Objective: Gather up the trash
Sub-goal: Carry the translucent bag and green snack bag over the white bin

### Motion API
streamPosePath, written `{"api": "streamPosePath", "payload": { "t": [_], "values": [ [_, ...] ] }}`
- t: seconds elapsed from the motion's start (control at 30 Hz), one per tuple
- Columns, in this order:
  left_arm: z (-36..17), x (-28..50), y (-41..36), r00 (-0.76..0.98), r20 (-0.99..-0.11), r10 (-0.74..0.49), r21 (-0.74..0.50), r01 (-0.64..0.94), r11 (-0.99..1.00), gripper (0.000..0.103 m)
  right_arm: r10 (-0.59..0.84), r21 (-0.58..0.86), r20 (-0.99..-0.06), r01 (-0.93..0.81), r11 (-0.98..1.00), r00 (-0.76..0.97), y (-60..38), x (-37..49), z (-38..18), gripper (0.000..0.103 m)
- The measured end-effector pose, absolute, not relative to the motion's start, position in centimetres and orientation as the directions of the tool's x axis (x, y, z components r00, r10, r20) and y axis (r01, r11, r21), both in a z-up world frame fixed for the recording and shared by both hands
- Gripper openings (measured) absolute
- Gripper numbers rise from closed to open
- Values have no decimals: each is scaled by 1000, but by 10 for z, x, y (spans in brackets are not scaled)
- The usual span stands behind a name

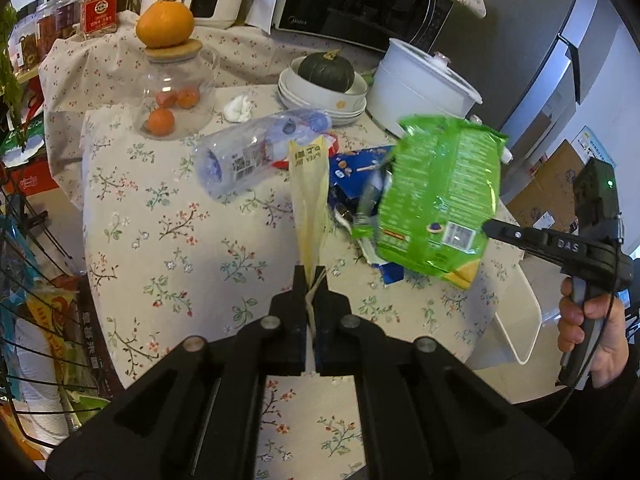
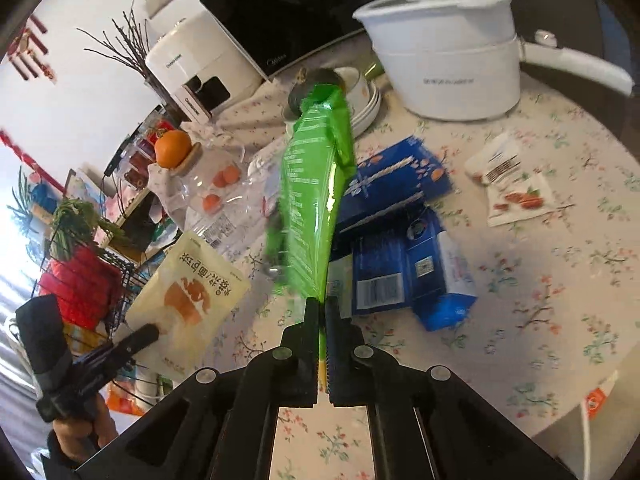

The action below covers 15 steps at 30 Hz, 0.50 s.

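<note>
My left gripper is shut on a pale yellow snack bag, held edge-on above the table; the right wrist view shows its printed face. My right gripper is shut on a green snack bag, lifted above the table; it also shows in the left wrist view, right of the yellow bag. On the floral tablecloth lie an empty clear plastic bottle, flattened blue cartons and a white-and-red wrapper.
A white electric pot, stacked white bowls with a dark squash, a glass jar with oranges, a crumpled tissue, a microwave and a white appliance stand at the back. A wire rack is left of the table.
</note>
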<state>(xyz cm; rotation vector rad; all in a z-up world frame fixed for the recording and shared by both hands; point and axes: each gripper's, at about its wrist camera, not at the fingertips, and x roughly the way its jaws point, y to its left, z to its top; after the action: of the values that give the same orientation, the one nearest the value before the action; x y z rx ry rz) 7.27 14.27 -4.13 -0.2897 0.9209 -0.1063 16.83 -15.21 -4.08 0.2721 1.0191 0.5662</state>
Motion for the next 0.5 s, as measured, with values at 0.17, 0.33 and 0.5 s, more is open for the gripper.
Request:
{"api": "streamPosePath", "payload": {
  "t": [0.17,0.33,0.5],
  "values": [
    [-36,74,135,618,-755,-220,-295,-20,955,3,557,458,-709,-318,830,433,-172,161,-27,3],
    [-33,76,124,623,-748,-226,-293,-4,956,3,543,446,-704,-312,839,456,-193,153,-18,3],
    [-28,77,115,633,-737,-235,-295,12,955,3,527,438,-703,-293,850,478,-216,145,-9,3]
  ]
}}
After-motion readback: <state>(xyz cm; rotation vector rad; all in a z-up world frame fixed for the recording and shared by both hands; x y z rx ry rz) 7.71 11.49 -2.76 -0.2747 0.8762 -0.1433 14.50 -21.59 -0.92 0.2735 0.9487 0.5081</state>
